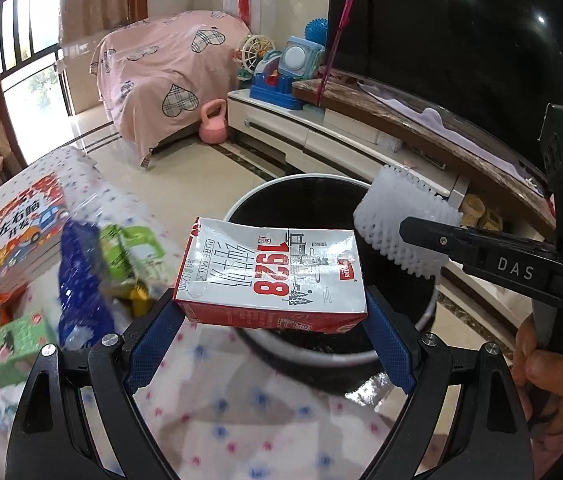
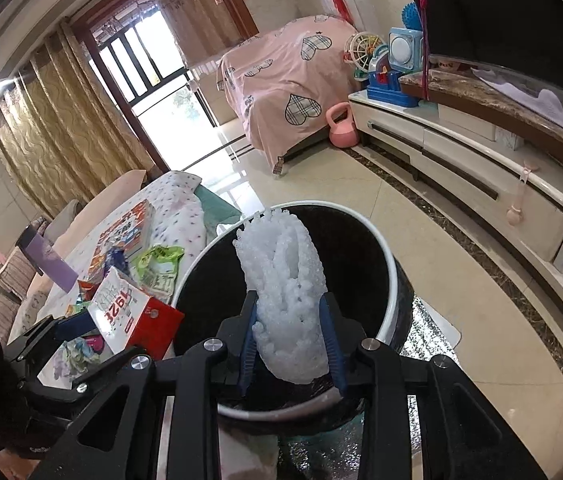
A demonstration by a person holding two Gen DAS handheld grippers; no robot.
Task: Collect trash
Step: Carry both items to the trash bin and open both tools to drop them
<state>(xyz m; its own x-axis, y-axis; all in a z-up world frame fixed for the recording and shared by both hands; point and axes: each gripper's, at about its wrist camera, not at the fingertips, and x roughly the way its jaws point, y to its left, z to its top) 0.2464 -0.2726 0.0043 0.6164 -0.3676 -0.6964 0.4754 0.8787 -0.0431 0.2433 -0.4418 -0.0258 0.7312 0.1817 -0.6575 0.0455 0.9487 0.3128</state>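
Left gripper has its blue pads squeezed onto both ends of a red-and-white milk carton, so the fingers sit about a carton's length apart with the box lying flat across them, "1928" print facing up. Just past the fingertips, a bit lower, is the open trash bin, black inside with a white rim; the carton hangs over its near edge.

Right gripper is pinched in much tighter, clamped on a white foam net sleeve that sticks up and forward from between the fingers. The bin sits straight ahead of and under those fingers, so the foam is right above the opening.

Off to the left of both grippers there's a table with a dotted cloth, with a colourful book, a blue wrapper and green snack packets on it.
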